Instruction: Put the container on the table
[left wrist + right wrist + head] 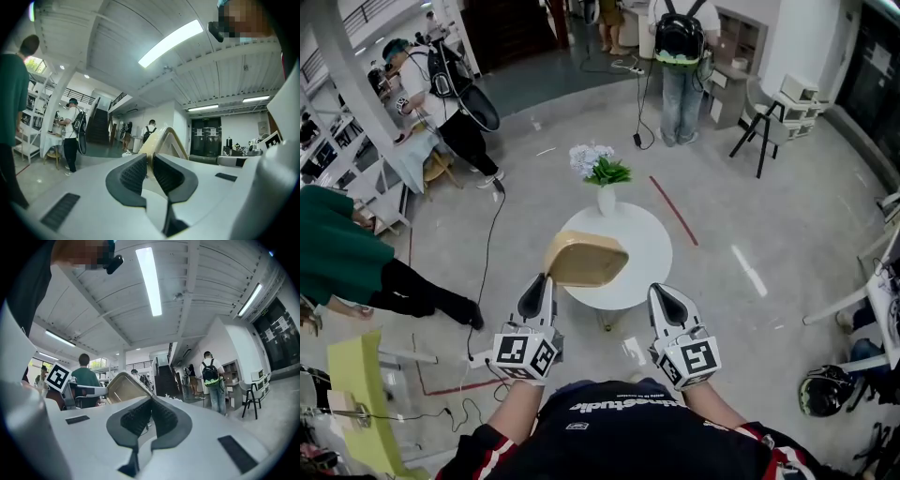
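A tan tray-like container point(586, 258) hangs tilted over the near left part of a round white table point(649, 251). My left gripper point(535, 289) is shut on its near rim; in the left gripper view the thin tan edge point(165, 139) runs up from between the pads of the left gripper point(151, 163). My right gripper point(667, 300) is to the right at the table's near edge, shut with nothing in it. In the right gripper view, the right gripper point(151, 403) has its pads together and the container point(123, 386) shows off to the left.
A white vase of flowers point(605, 178) stands at the table's far edge. A person in green point(342, 253) is at the left and another with a backpack point(680, 47) beyond the table. A yellow-green chair point(361, 394), a helmet point(820, 389) and floor cables lie around me.
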Demonstrator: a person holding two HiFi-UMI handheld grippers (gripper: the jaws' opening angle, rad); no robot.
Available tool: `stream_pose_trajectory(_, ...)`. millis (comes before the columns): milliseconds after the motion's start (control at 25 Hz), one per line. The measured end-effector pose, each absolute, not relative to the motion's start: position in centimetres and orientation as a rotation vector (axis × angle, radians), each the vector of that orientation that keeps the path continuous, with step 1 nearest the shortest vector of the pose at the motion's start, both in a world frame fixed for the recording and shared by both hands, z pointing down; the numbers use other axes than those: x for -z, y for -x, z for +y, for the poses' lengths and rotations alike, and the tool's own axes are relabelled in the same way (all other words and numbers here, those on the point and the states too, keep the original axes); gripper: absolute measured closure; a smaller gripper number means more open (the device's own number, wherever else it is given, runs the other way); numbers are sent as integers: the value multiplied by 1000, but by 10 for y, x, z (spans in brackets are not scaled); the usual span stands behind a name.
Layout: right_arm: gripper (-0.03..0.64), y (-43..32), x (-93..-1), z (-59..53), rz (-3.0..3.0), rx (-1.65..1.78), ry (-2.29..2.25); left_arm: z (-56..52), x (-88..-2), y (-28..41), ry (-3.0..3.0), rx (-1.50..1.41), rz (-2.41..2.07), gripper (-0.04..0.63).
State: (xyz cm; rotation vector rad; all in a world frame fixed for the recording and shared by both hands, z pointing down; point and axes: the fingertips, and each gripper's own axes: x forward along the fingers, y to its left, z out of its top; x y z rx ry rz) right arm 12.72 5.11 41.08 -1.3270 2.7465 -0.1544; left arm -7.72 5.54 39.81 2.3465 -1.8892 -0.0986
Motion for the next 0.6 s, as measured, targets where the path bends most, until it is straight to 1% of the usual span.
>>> stream_pose_trajectory(280, 601, -149, -413, 42, 2744, 180, 1296, 52, -396, 59, -2322, 75, -1920, 540)
stream_pose_trajectory(600, 601, -142, -425, 35, 2764, 193, 1270, 49, -401, 64, -2308, 63, -1936, 540)
